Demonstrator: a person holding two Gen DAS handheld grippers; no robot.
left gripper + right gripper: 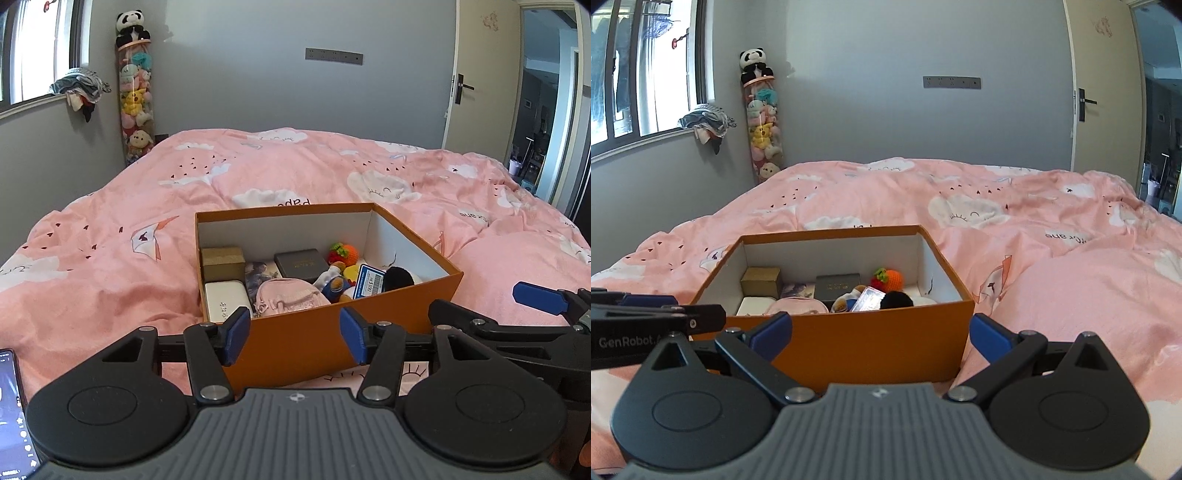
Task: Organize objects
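Soft daylight from the window (646,74) at left; sharp centre, fisheye-bent edges.

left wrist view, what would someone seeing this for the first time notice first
The open orange box sits on the pink cloud-print duvet, just beyond the left gripper, whose jaws are spread and empty. It is packed with small things: a pink mini backpack near the front, a gold box at back left, a crocheted strawberry at back right. In the far left corner a panda plush tops a clear tube of stuffed toys.
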